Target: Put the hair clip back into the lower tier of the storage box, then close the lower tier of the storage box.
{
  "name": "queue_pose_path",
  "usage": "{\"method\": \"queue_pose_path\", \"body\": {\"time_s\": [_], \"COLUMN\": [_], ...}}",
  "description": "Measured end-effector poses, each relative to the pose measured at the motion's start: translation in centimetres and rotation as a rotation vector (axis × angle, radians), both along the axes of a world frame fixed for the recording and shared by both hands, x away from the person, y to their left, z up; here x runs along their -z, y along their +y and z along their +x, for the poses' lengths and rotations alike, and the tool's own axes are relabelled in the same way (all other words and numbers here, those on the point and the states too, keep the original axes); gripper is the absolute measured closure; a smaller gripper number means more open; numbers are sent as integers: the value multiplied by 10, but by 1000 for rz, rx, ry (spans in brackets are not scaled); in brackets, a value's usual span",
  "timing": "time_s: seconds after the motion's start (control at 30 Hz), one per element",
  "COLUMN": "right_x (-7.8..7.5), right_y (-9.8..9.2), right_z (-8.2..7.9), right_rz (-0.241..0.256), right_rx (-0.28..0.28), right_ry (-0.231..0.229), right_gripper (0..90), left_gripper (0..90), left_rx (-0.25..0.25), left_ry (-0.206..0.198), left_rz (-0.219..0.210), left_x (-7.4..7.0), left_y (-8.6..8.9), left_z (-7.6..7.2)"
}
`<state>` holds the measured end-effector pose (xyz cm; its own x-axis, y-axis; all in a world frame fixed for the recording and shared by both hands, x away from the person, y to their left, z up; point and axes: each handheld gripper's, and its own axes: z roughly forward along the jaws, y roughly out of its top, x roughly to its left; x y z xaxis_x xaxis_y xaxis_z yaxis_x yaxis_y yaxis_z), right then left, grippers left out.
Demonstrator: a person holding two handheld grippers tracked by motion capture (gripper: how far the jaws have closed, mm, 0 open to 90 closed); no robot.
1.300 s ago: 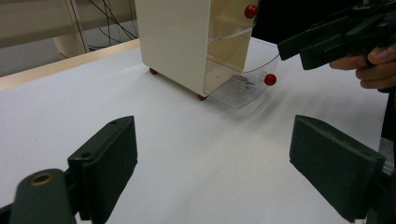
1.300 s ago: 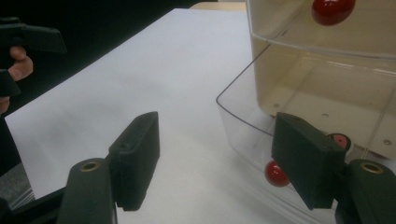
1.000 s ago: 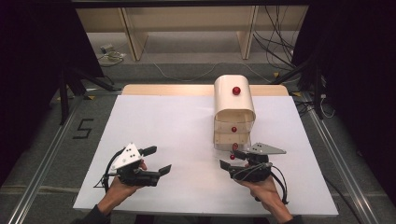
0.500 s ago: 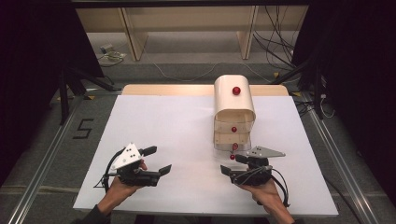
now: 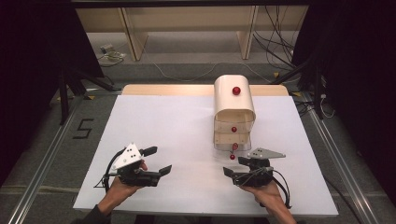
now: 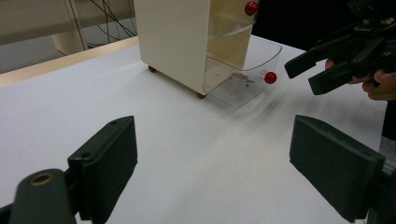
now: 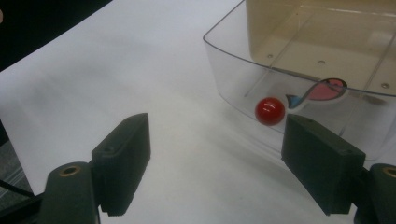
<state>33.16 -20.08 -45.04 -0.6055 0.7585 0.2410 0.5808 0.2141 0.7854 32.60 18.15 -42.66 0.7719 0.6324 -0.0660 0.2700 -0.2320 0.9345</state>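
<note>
A white-covered table (image 5: pixel 187 135) with a wooden far edge is set on a grey floor (image 5: pixel 187 65), where a black numeral 5 (image 5: pixel 83 128) is marked at the left. Pale wooden furniture legs (image 5: pixel 133 35) and loose cables (image 5: pixel 275 44) are seen beyond, flanked by dark curtains (image 5: pixel 28 56) and metal rails (image 5: pixel 336 158).

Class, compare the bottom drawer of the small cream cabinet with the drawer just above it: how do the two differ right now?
The bottom drawer is pulled out from the cabinet; the middle drawer sits pushed in. The bottom drawer holds a flat pink and blue piece; the middle drawer looks empty from the left gripper view. The right hand-held gripper, jaws open, is close to the bottom drawer's knob, not the middle drawer's. Both drawers are clear plastic with a red knob.
</note>
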Motion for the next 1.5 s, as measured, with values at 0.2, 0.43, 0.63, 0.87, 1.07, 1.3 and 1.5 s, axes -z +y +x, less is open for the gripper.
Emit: {"method": "queue_pose_path", "body": {"time_s": [0.2, 0.43, 0.63, 0.87, 1.07, 1.3, 1.5], "right_x": [2, 6, 9, 10, 11, 9, 8], "right_y": [0, -4, -11, -19, -20, -19, -20], "right_z": [0, 3, 8, 11, 12, 11, 12], "right_rz": [-12, -23, -27, -23, -26, -37, -39], "right_rx": [4, 21, 52, 77, 69, 81, 99], "right_ry": [10, 18, 27, 1, -13, -47, -64], "right_gripper": [247, 279, 384, 559, 708, 832, 900], "left_gripper": [148, 148, 148, 148, 148, 148, 148], "left_rx": [1, 2, 1, 2, 4, 4, 0], "left_ry": [0, 4, 6, 5, 8, 1, -1], "left_rz": [-2, -2, -1, 0, -1, -1, -6], "left_x": [0, 0, 0, 1, 1, 0, 0], "left_y": [0, 0, 0, -1, -1, -1, 1], "left_z": [0, 0, -1, 0, 1, 0, 1]}}
